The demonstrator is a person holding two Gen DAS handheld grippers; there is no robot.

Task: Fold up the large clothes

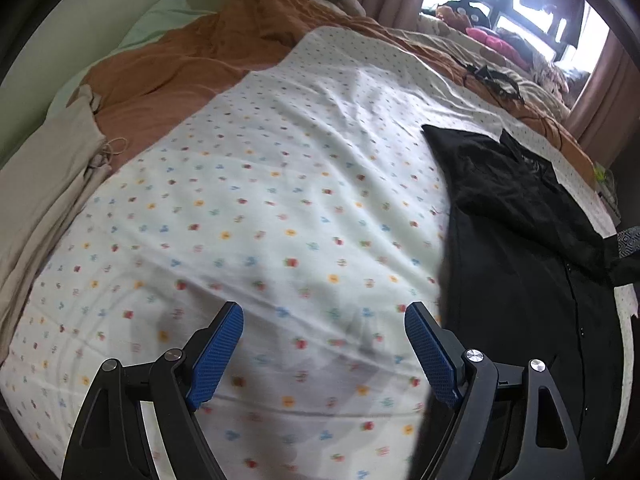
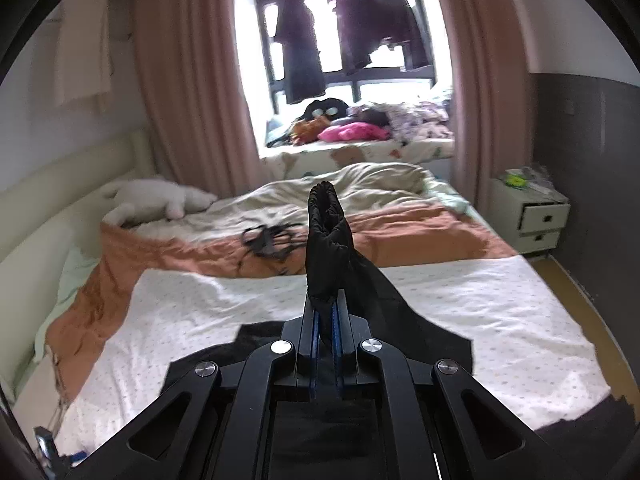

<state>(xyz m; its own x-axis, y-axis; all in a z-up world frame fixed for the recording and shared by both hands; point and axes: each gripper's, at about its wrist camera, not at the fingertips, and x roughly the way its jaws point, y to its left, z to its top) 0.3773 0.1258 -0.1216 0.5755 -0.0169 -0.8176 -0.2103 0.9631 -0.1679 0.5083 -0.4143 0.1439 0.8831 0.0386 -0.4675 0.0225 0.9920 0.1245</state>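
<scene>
The right tool (image 2: 326,320) is clamped on a bunched fold of the black shirt (image 1: 520,240), lifted above the bed (image 1: 260,200). The left tool (image 1: 324,344) gapes empty over the dotted sheet (image 2: 500,312). No writing is legible.

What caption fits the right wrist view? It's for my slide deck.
Right gripper shut on a black garment, lifting it above the patterned bedsheet.
</scene>
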